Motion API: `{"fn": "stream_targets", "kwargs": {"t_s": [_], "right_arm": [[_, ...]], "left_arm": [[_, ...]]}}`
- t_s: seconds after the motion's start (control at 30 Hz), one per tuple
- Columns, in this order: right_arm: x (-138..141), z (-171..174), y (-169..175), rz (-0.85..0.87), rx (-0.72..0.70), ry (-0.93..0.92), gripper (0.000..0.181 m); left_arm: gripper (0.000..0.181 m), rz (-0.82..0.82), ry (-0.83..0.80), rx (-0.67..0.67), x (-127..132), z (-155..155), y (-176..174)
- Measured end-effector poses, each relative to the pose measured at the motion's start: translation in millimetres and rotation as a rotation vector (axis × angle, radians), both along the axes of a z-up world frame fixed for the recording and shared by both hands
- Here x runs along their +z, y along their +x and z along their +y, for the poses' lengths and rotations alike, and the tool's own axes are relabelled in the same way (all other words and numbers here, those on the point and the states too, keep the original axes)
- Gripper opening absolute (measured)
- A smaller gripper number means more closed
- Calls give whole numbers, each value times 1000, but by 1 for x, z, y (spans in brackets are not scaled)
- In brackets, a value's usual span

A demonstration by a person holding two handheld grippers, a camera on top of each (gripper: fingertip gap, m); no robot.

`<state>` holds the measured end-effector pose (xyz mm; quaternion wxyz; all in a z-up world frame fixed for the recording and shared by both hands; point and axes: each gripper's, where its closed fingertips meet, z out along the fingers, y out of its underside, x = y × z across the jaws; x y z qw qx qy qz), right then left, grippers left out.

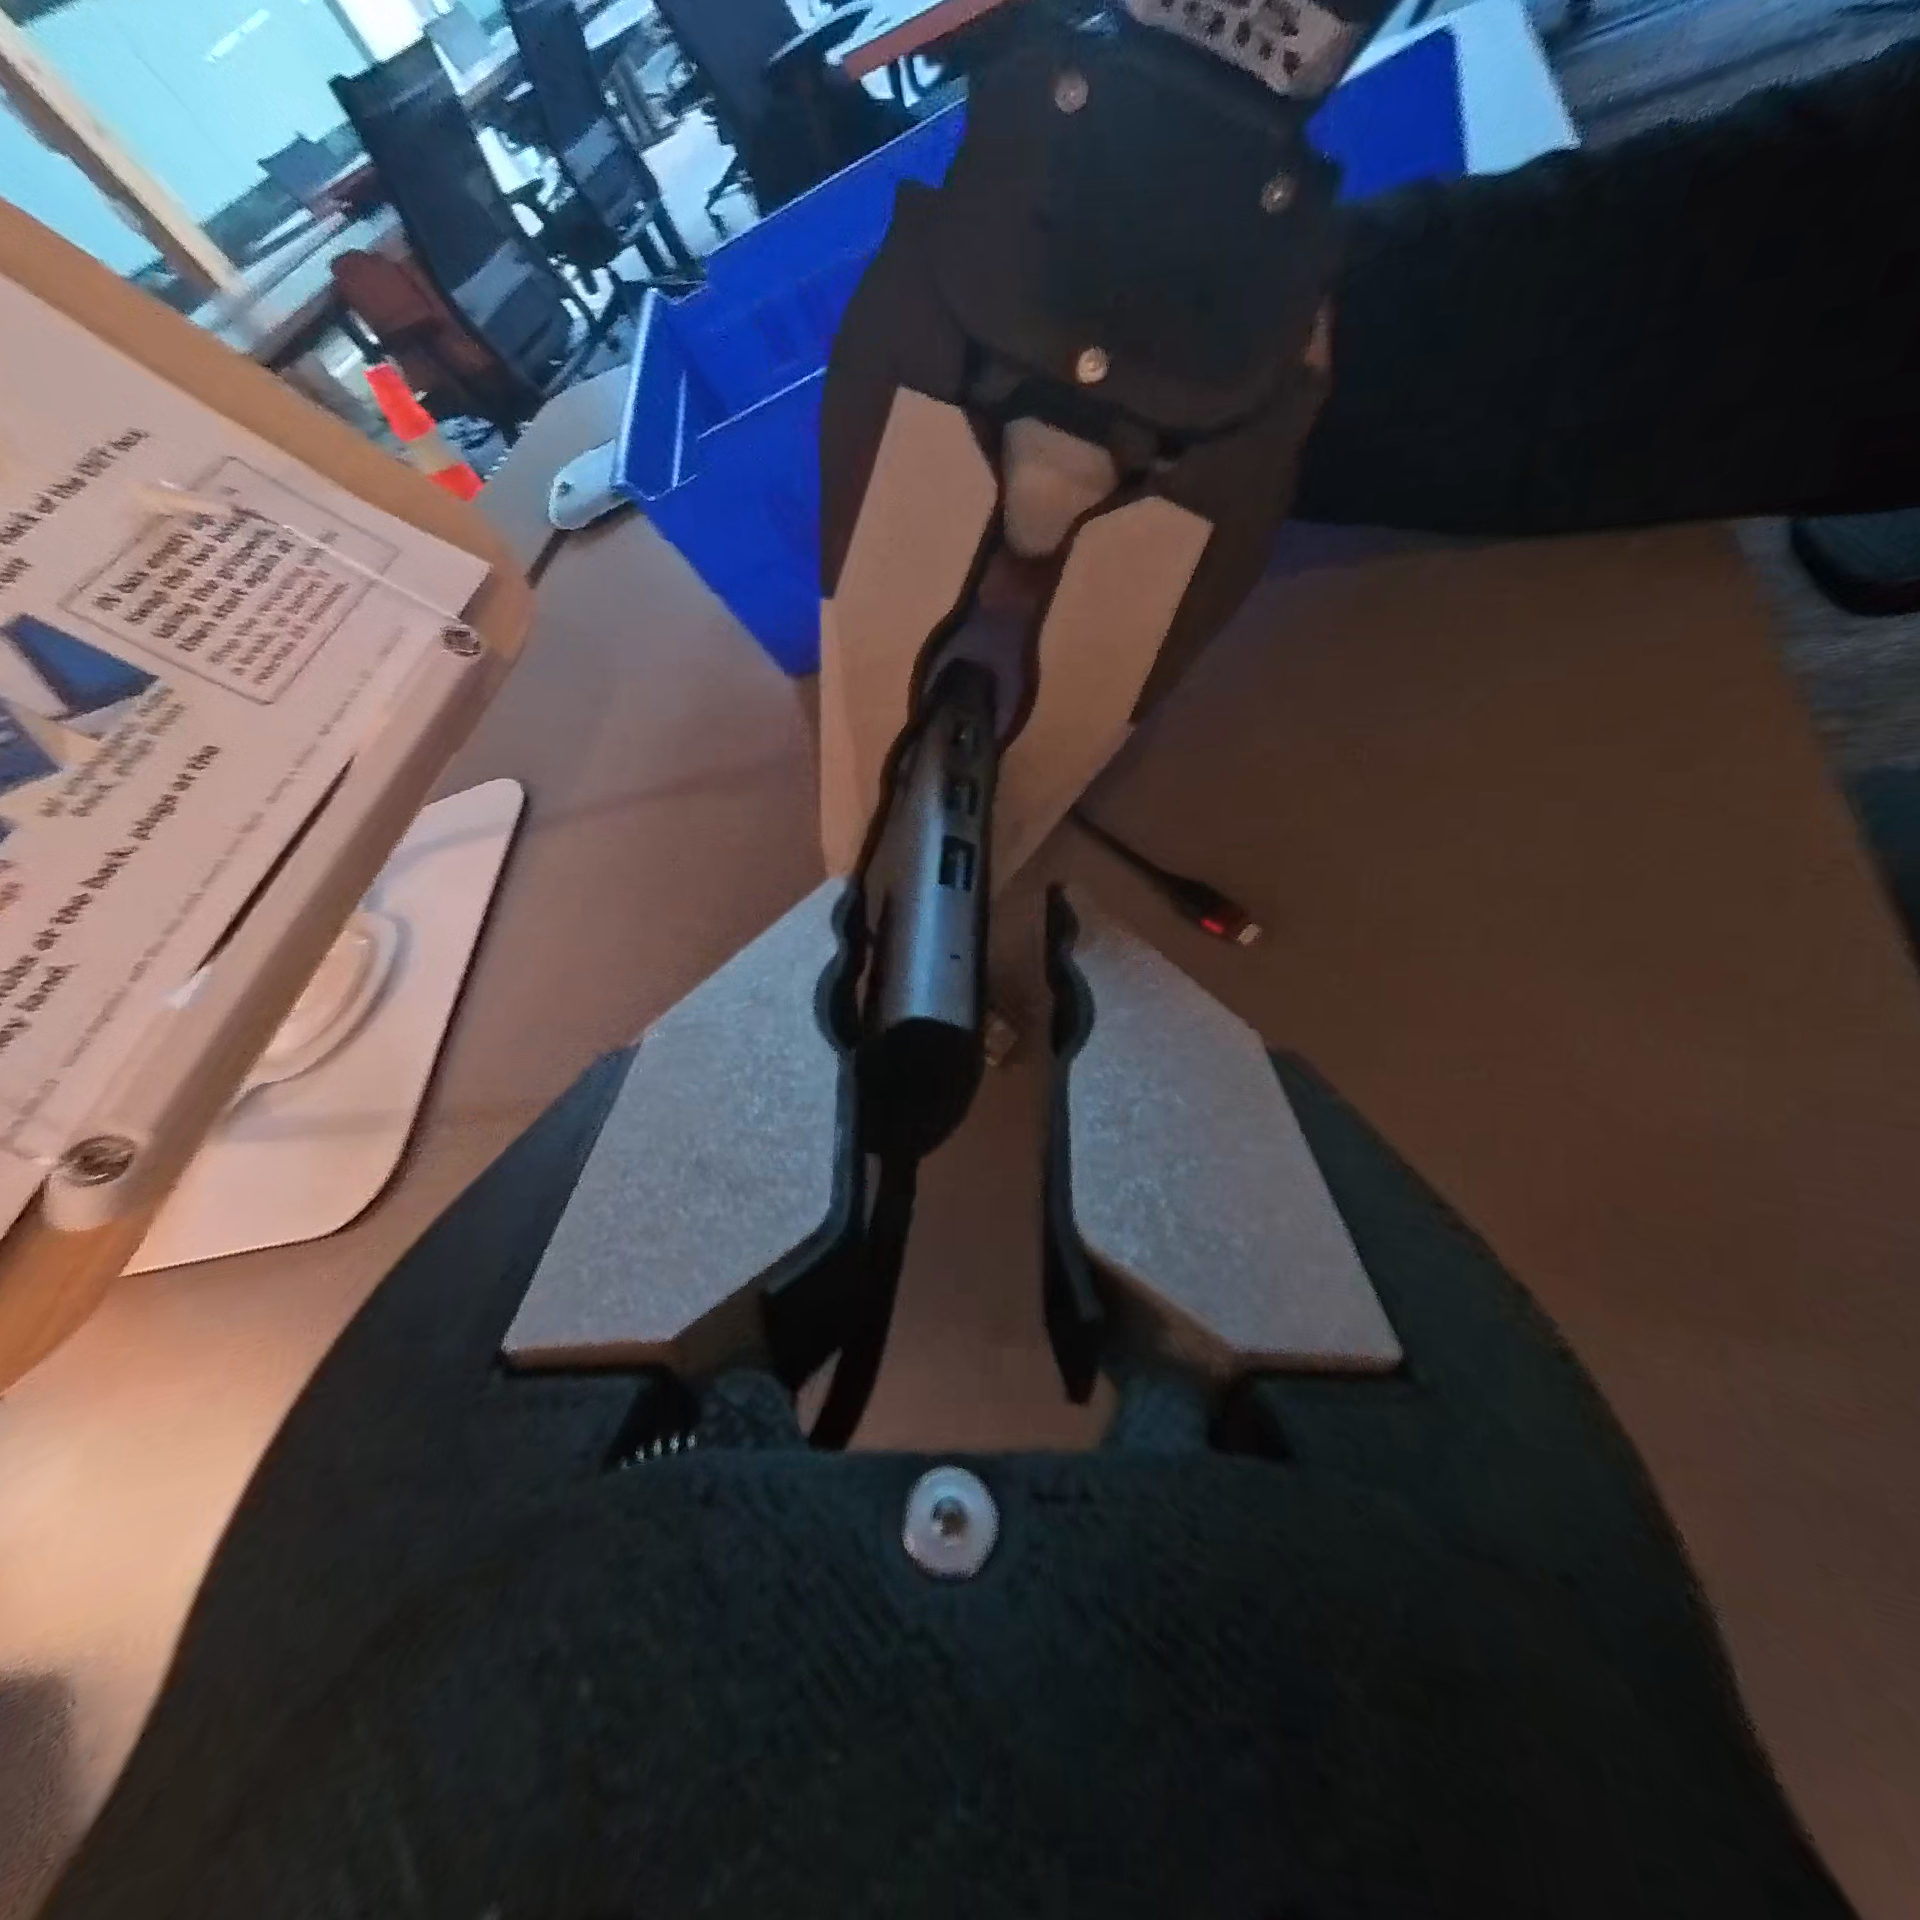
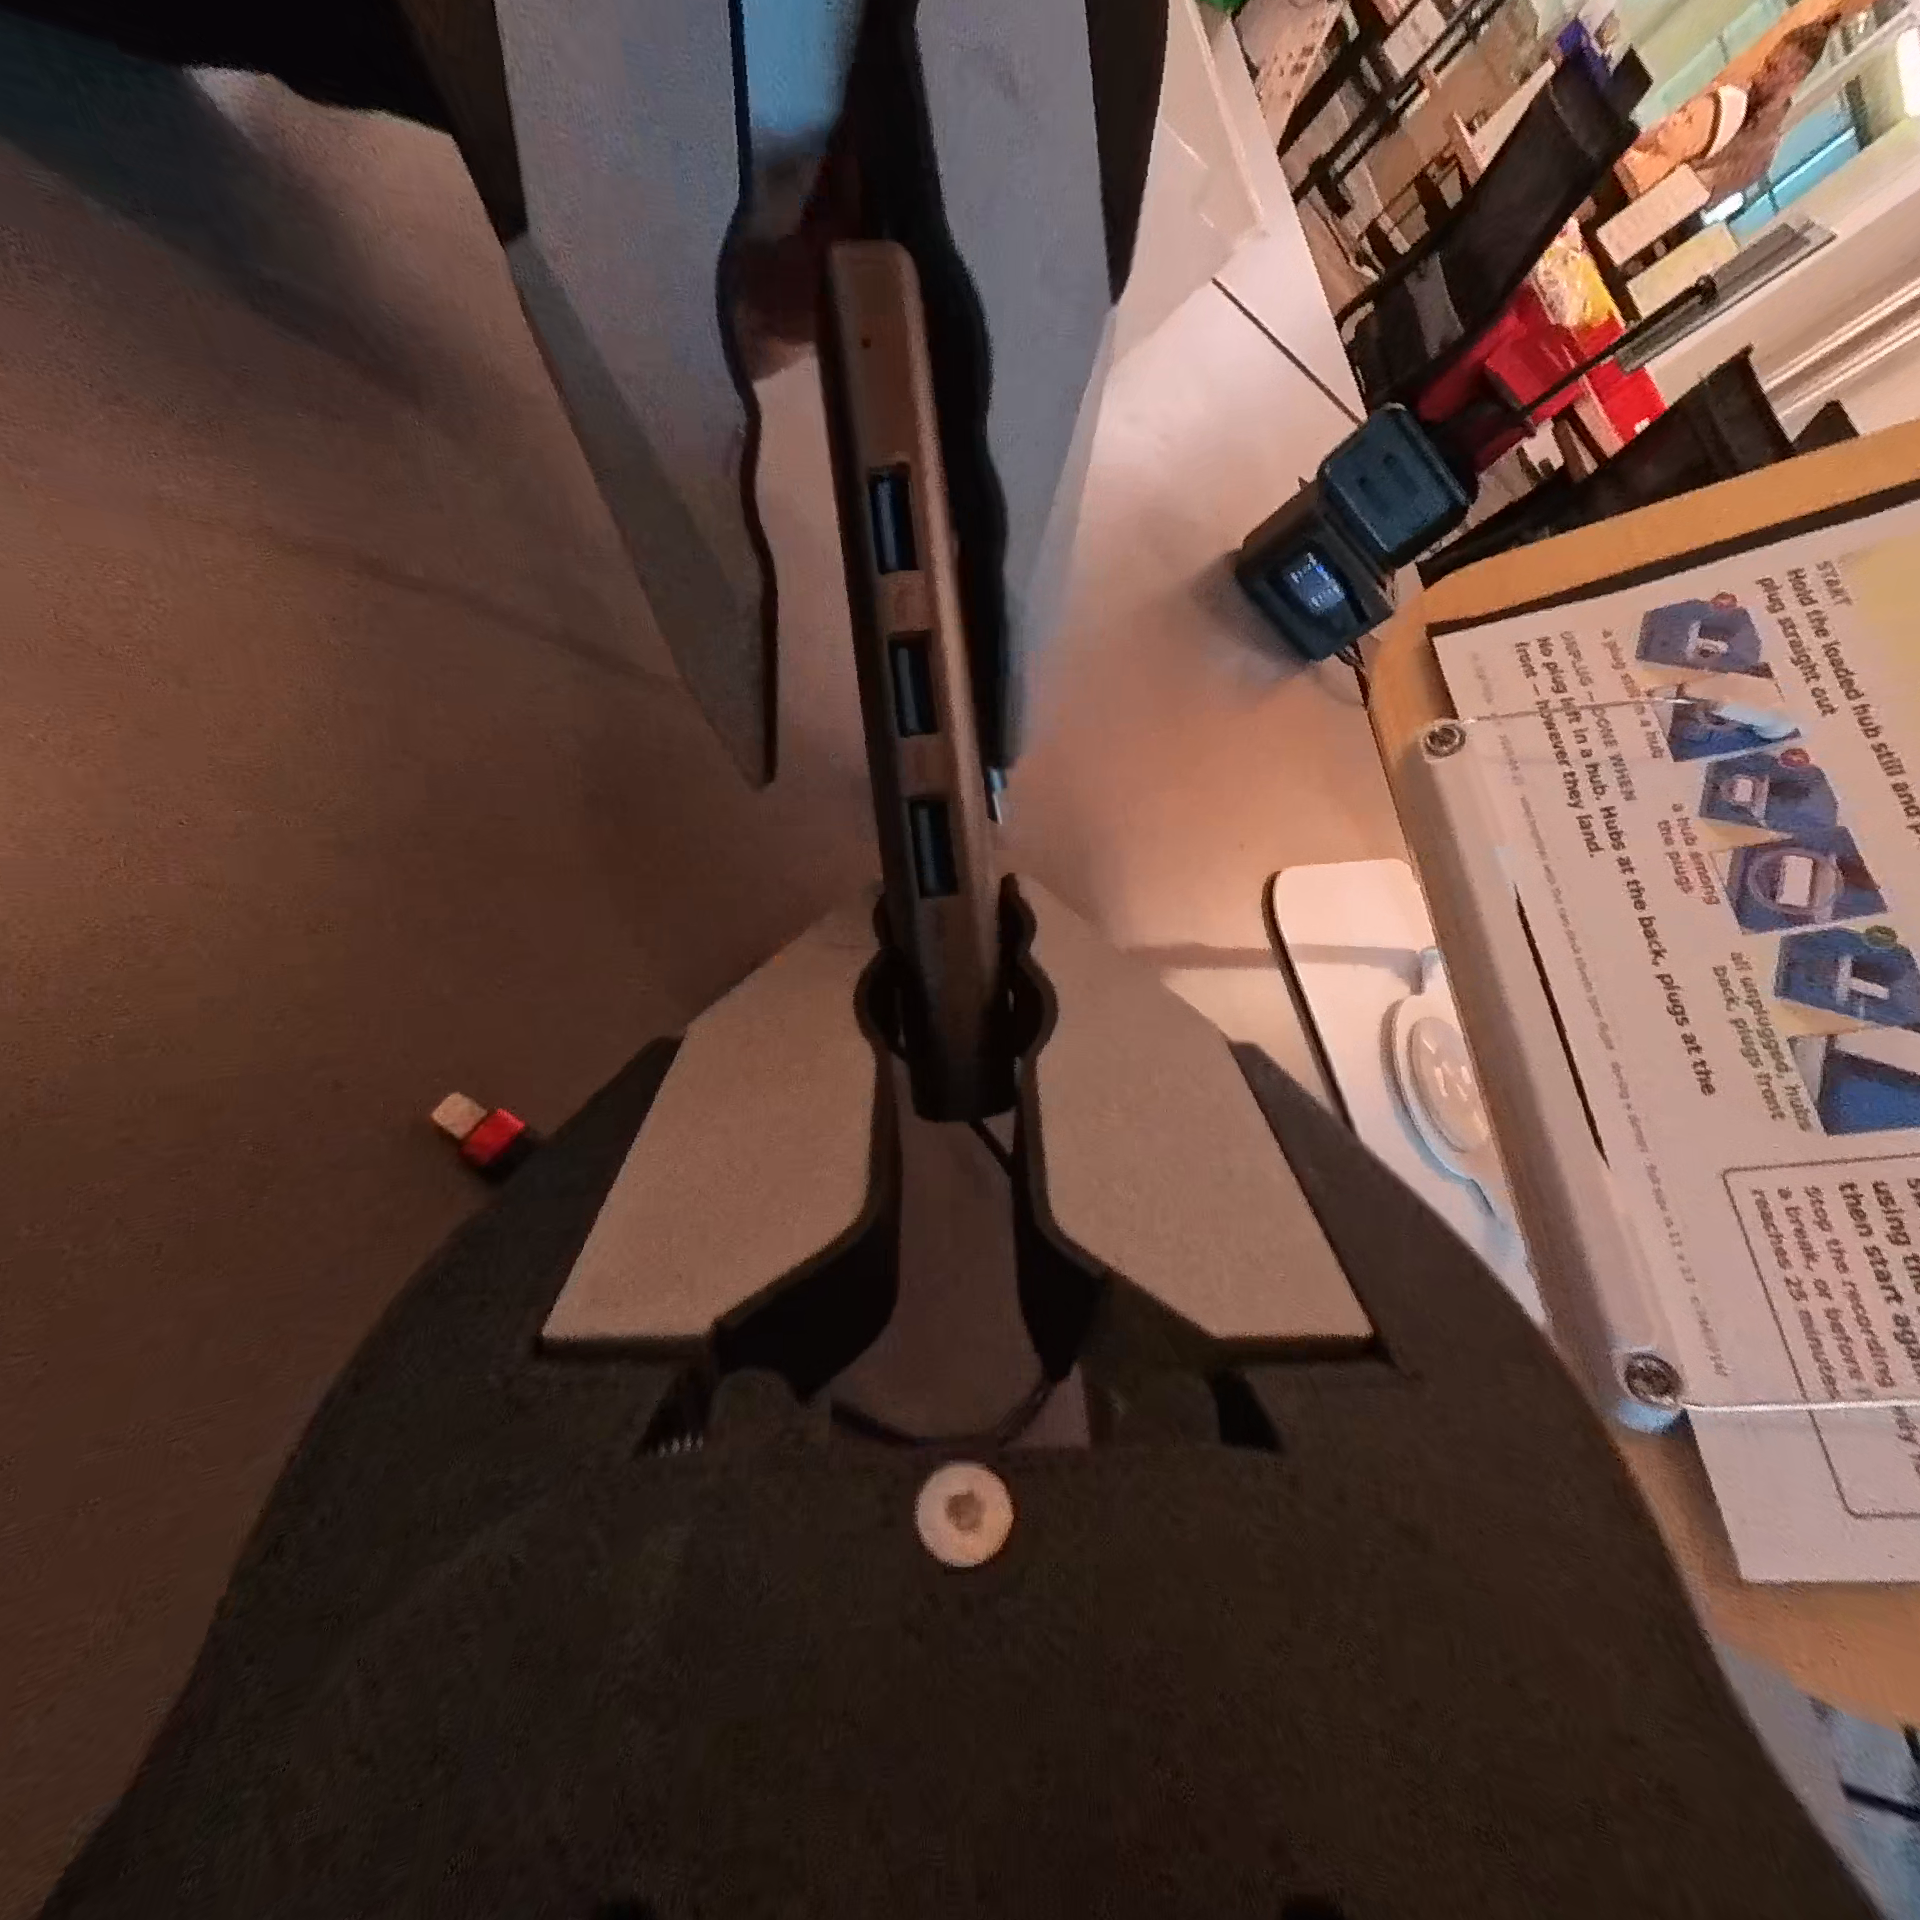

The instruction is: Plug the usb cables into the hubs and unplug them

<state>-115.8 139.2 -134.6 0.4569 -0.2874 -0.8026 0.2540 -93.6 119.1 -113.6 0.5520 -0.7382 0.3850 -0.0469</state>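
A slim grey USB hub [image 1: 930, 894] is held in the air between both grippers, one at each end. My left gripper [image 1: 951, 956] is around its near end; the hub leans on the left finger, with a gap to the right finger. My right gripper [image 2: 951, 966] is shut on the hub [image 2: 914, 582] at the other end; it faces me in the left wrist view [image 1: 997, 623]. The hub's three blue ports [image 2: 914, 707] are empty. A thin cable with a small metal plug [image 2: 997, 790] hangs beside it. A red-tipped USB plug [image 1: 1226, 923] lies on the table and also shows in the right wrist view [image 2: 488, 1132].
A wooden board with a printed instruction sheet [image 1: 208, 727] stands at one side of the brown table [image 1: 1455, 935]; it also shows in the right wrist view [image 2: 1662, 935]. A white pad [image 1: 343, 1039] lies under it. A blue bin [image 1: 748, 395] stands behind. A black box [image 2: 1351, 540] sits by the board. Left and right tips are no more than a few centimetres apart. The red-tipped USB plug [image 1: 1226, 923] is about equally far from each gripper, around 9 cm. My right wrist view [image 2: 479, 1121] looks at it from another angle.
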Motion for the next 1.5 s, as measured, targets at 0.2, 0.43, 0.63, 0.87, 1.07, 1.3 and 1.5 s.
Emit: {"fn": "stream_targets", "kwargs": {"t_s": [0.2,0.43,0.63,0.87,1.07,1.3,1.5], "right_arm": [[14,-14,3,35,72,-125,16],[30,-30,12,68,172,-225,14],[20,-22,8,66,127,-148,13],[4,-17,6,23,108,-89,14],[-9,-18,2,-16,95,-56,14],[-13,-27,6,-50,132,-84,13],[-21,-27,5,-77,133,-62,14]], "left_arm": [[35,-113,30,-97,17,-12,14],[25,-93,-13,-51,8,-8,0],[25,-86,-3,-46,6,-6,3],[22,-32,50,-52,6,-5,9],[23,-58,63,-94,10,-9,19],[23,-74,54,-129,9,-13,24],[20,29,93,-131,3,-13,27]]}}
